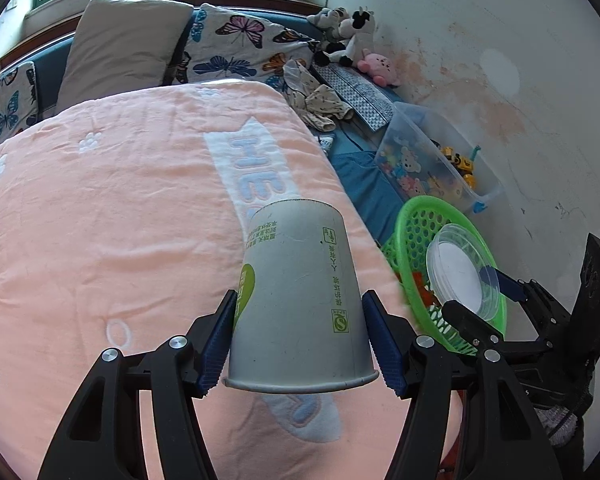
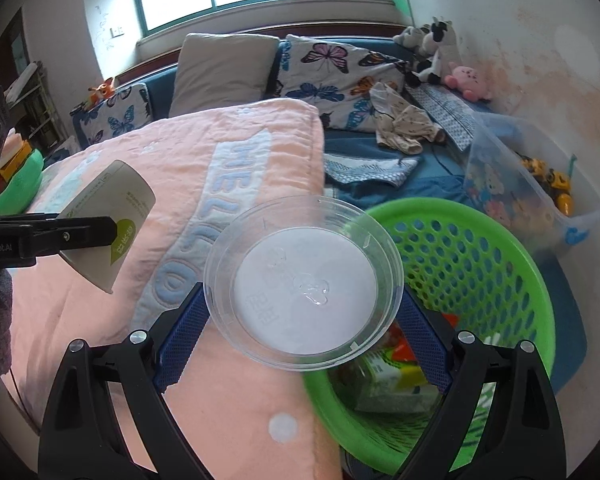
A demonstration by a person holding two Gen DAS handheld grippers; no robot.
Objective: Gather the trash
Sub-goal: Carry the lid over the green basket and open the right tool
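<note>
The green basket (image 2: 480, 264), perforated and already holding wrappers, sits at lower right of the right wrist view, nearest the right gripper (image 2: 304, 320), which pinches a clear plastic lid (image 2: 304, 280) at its rim, while the left gripper (image 1: 300, 340) clamps an inverted paper cup (image 1: 296, 300) over the pink blanket (image 1: 100, 220).

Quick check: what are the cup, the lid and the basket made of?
Cup: looks like matte paper, with a rolled rim and printed text. Lid: clear glossy plastic; its rim is see-through, its centre looks milky. Basket: bright green moulded plastic, perforated wall.
</note>
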